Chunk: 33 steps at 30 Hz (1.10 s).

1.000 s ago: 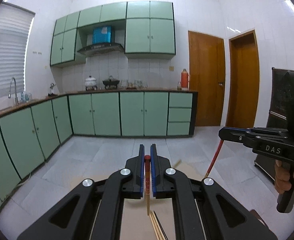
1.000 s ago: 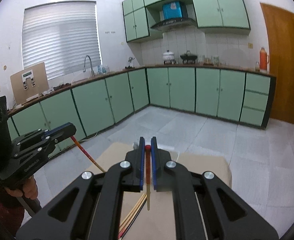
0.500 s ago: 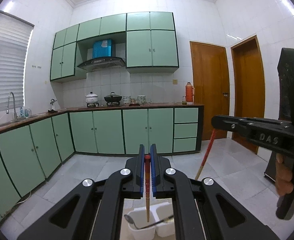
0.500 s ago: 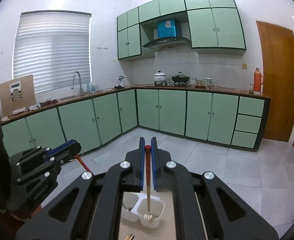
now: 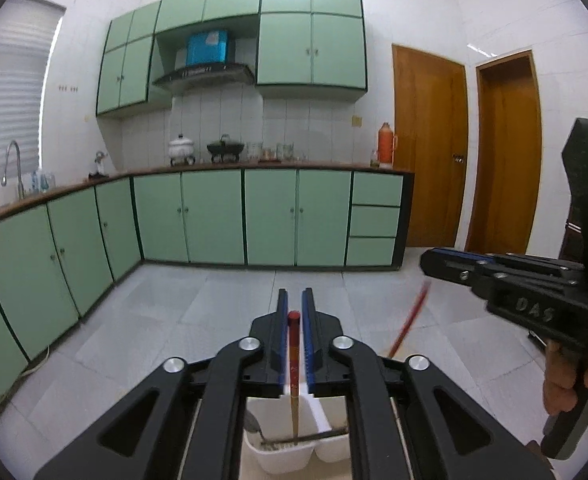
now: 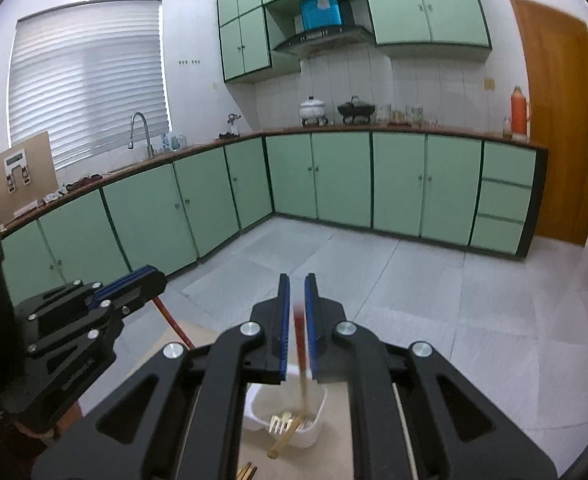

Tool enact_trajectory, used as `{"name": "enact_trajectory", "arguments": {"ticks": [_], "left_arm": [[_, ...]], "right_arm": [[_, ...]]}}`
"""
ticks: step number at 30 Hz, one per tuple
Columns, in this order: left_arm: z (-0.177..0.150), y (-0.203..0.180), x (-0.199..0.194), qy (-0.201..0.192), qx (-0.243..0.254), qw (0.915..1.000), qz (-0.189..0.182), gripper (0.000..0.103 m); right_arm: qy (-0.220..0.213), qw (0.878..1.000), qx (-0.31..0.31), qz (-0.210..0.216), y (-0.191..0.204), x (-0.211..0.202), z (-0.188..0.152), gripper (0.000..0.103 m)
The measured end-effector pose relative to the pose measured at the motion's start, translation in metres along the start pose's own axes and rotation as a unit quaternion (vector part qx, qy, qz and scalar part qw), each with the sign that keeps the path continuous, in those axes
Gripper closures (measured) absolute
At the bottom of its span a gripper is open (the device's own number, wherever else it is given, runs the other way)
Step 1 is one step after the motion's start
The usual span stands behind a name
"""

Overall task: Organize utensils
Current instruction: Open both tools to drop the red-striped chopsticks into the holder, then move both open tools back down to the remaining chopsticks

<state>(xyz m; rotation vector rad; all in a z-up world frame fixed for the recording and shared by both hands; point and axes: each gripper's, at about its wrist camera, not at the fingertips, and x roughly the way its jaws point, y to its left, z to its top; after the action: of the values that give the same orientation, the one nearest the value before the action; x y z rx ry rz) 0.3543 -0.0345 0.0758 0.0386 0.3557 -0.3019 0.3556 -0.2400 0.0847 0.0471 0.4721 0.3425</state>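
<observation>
Evidently both releases are under way: the left claw [image 5: 294, 292] has just been opening its jaws, and the red-topped wooden chopstick [image 5: 293, 344] stands between them with a sliver of gap on each side, no longer pinched, its lower end down inside the white plastic two-compartment utensil holder [image 5: 278, 460]. The right claw [image 6: 296, 276] also stands slightly parted; its matching red-topped chopstick [image 6: 300, 344] is blurred and leaning, loose between the jaws, with its tip in the holder's other compartment beside a gold metal fork [image 6: 282, 426]. The likeliest trouble is a bounce: a stick let go from this height may strike the fork, or the steel spoon [image 5: 252, 424] lying across the holder's rim, and tip out onto the beige tabletop [image 6: 334, 460]. A leaning stick could also catch a jaw when the claw pulls away and be dragged clear of the holder, or nudge the light holder itself over.
</observation>
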Motion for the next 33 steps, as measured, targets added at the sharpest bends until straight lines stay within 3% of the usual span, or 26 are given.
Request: {"name": "enact_trajectory", "arguments": {"ticks": [4, 9, 14, 17, 19, 27, 33], "left_arm": [[-0.007, 0.004, -0.003, 0.005, -0.006, 1.0, 0.004, 0.074], [-0.005, 0.004, -0.027, -0.011, -0.01, 0.9999, 0.008, 0.055], [-0.011, 0.002, -0.063, -0.034, -0.015, 0.9992, 0.015, 0.039], [-0.025, -0.002, -0.086, -0.036, -0.018, 0.999, 0.017, 0.033], [-0.038, -0.007, -0.1, -0.034, -0.019, 0.9991, 0.016, 0.024], [-0.092, -0.015, -0.141, -0.005, -0.035, 0.9993, 0.014, 0.006], [-0.134, -0.012, -0.158, 0.03, -0.035, 0.9985, 0.03, 0.006]], "right_arm": [[0.008, 1.0, 0.012, 0.004, -0.002, 0.001, -0.006, 0.089], [-0.01, 1.0, 0.017, 0.003, 0.0, -0.02, -0.008, 0.065], [-0.052, 0.998, 0.034, -0.01, -0.001, -0.06, -0.018, 0.032], [-0.073, 0.996, 0.035, -0.022, 0.002, -0.086, -0.036, 0.022], [-0.081, 0.996, 0.033, -0.033, 0.004, -0.098, -0.049, 0.014], [-0.064, 0.996, 0.03, -0.06, 0.024, -0.131, -0.117, 0.005], [-0.016, 0.997, 0.04, -0.07, 0.032, -0.134, -0.168, 0.005]]}}
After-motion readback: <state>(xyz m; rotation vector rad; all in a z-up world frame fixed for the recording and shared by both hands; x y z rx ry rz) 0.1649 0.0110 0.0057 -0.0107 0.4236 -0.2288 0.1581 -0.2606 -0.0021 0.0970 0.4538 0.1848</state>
